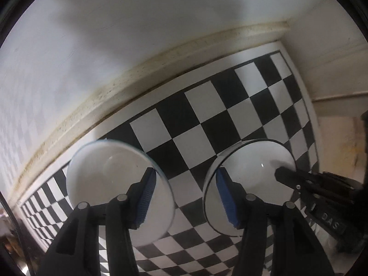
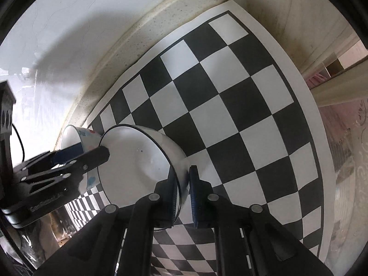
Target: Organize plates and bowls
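Two bowls sit side by side on a black-and-white checkered mat (image 1: 207, 119) (image 2: 230, 105). One is a white bowl with a black rim (image 1: 250, 161) (image 2: 135, 161). The other is a white bowl with coloured dots (image 1: 110, 174) (image 2: 88, 138). My right gripper (image 2: 182, 184) is shut on the near wall of the black-rimmed bowl, one pad inside and one outside. It enters the left wrist view from the right (image 1: 289, 177). My left gripper (image 1: 186, 196) (image 2: 89, 151) points down over the gap between the bowls. Its jaws are open, one finger over each bowl's inside, pressing nothing.
A beige speckled ledge (image 1: 138, 80) (image 2: 142, 36) runs along the white wall behind the mat. The mat's white border (image 2: 306, 105) ends at the right beside a patterned cloth surface (image 2: 347, 151). Shiny metal items (image 2: 57, 225) lie at the lower left.
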